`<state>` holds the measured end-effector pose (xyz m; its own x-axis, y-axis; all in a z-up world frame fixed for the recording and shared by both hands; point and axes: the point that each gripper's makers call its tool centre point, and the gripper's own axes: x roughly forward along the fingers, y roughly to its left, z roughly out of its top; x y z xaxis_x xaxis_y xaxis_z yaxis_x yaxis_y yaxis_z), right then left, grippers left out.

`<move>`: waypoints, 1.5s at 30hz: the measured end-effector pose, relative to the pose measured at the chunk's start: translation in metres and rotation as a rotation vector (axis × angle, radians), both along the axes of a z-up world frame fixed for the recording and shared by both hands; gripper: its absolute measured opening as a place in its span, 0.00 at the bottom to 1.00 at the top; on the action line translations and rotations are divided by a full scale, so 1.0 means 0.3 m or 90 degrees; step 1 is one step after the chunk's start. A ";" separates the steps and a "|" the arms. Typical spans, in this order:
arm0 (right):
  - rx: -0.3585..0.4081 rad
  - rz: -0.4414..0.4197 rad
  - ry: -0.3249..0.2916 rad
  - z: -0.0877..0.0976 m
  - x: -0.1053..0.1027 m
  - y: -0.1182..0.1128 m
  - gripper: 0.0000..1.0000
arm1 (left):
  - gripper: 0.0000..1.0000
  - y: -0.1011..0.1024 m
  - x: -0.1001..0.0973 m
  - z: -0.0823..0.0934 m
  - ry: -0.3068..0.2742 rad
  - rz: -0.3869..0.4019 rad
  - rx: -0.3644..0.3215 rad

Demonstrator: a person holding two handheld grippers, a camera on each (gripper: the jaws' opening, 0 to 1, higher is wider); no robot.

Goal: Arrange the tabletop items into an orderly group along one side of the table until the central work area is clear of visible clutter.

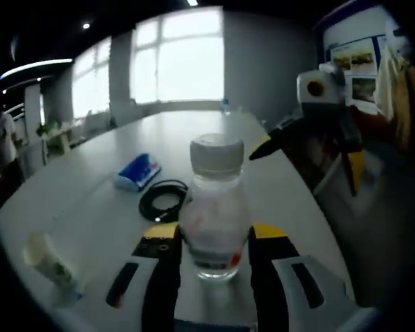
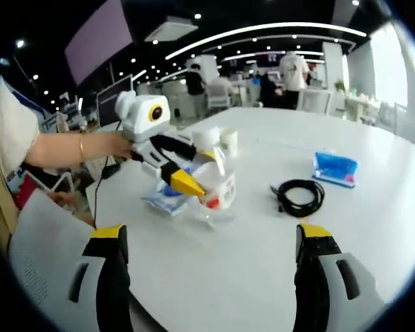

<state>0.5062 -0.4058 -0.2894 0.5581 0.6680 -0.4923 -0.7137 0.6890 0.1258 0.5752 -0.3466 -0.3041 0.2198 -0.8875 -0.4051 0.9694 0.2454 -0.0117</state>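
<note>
In the left gripper view, the left claw [image 1: 214, 259] is clenched on a clear bottle [image 1: 214, 221] with a white cap, its two black, yellow-tipped jaws pressed against the bottle's lower sides. The bottle stands upright on the white worktop [image 1: 90, 187]. Just beyond it, at about 10 o'clock, lies a coiled black cable [image 1: 162, 200]. Further out the same way rests a blue packet [image 1: 137, 171]. At 8 o'clock, near the worktop's edge, lies a small pale tube [image 1: 48, 261]. At 2 o'clock the right claw [image 1: 263, 149] hangs above the worktop's far edge.

In the right gripper view, the right claw [image 2: 211, 242] is released, its jaws wide apart with bare worktop [image 2: 214, 277] between them. At 12 o'clock the left claw [image 2: 194, 180], held by a hand [image 2: 111, 146], grips the bottle [image 2: 214, 183]. Beside the bottle sits a crumpled clear wrapper [image 2: 166, 200] with blue inside. At 1 o'clock lies the cable [image 2: 299, 196], with the packet [image 2: 334, 169] just past it. People stand far off in the background.
</note>
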 end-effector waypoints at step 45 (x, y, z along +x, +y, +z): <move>0.021 -0.074 0.002 0.025 0.042 -0.061 1.00 | 0.99 0.075 0.031 0.124 0.033 0.469 -0.119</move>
<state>0.5188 -0.4240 -0.2819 0.6311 0.6143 -0.4735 -0.6287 0.7627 0.1517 0.5846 -0.3242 -0.2668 0.7666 -0.5734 -0.2891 0.5526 0.8184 -0.1577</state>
